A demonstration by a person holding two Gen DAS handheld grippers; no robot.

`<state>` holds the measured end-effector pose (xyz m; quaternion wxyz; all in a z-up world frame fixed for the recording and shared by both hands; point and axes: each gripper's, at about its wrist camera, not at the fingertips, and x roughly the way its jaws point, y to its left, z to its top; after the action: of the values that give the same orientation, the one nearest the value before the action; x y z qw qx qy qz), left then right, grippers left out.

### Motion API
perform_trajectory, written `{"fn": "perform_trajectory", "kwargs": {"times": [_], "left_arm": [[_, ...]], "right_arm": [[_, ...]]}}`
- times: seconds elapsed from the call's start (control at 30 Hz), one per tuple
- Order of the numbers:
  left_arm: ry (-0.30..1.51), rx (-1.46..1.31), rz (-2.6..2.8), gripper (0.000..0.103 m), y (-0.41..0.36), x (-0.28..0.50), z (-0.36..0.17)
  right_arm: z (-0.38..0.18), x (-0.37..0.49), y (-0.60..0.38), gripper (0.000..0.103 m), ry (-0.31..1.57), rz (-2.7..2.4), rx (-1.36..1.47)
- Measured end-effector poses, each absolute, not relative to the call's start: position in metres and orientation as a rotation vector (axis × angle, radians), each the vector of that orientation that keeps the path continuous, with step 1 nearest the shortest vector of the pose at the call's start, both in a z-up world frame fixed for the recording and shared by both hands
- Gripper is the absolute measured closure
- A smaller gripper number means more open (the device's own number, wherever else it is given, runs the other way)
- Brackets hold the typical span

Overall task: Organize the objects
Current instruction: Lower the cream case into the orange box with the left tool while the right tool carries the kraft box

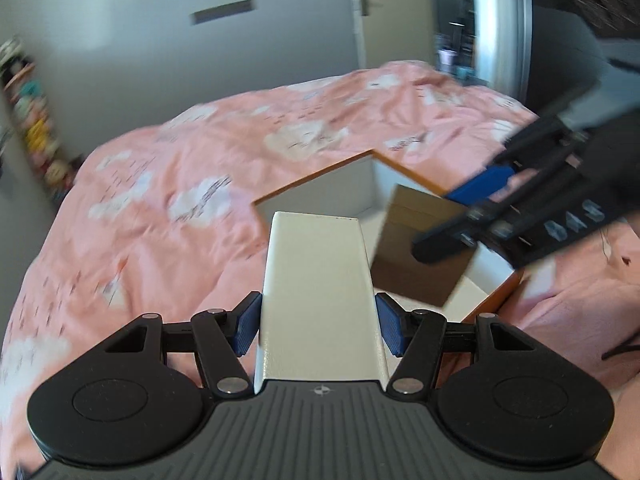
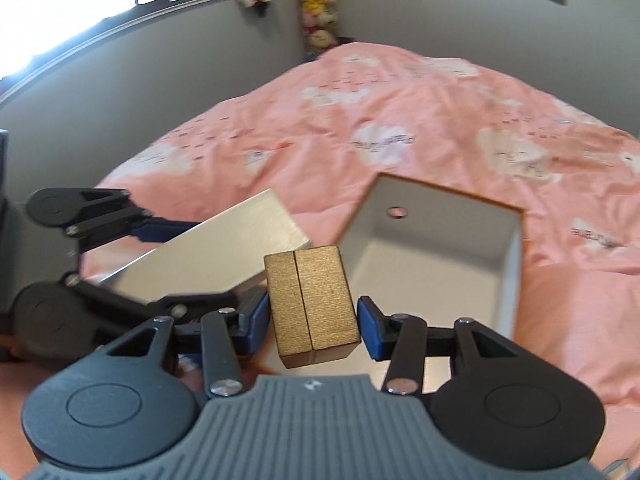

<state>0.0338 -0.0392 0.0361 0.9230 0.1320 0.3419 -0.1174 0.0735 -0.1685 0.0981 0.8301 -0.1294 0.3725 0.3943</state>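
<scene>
My left gripper point(image 1: 318, 326) is shut on a long white box point(image 1: 318, 280) and holds it above the bed, pointing at an open tray point(image 1: 320, 192) with orange rim and white inside. My right gripper point(image 2: 313, 324) is shut on a small gold box point(image 2: 310, 300) with a seam down its face. In the left wrist view the right gripper point(image 1: 480, 208) holds the gold box point(image 1: 416, 260) over the tray. In the right wrist view the tray point(image 2: 508, 264) lies just ahead and right, and the left gripper point(image 2: 160, 264) with the white box point(image 2: 216, 256) is at left.
A pink duvet point(image 2: 400, 112) with white cloud prints covers the bed. Stuffed toys point(image 2: 318, 4) fill a narrow shelf at the wall. A window point(image 2: 60, 0) is far left. A door point(image 1: 380, 20) and a mirror point(image 1: 500, 20) stand beyond the bed.
</scene>
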Motion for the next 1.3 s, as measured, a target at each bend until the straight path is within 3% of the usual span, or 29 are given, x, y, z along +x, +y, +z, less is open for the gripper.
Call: {"fn": "perform_trajectory", "kwargs": {"times": [0.67,1.3], "left_arm": [[0.724,0.836,-0.382,0.033,-0.125,0.135,-0.064],[0.745,1.013,-0.409,0.033,-0.135,0.186,-0.114]], "right_arm": [[0.053,0.197,-0.200,0.054,0.906,0.623,-0.235],[0.011,0.251,-0.172,0.054,0.905,0.605,-0.358]]}}
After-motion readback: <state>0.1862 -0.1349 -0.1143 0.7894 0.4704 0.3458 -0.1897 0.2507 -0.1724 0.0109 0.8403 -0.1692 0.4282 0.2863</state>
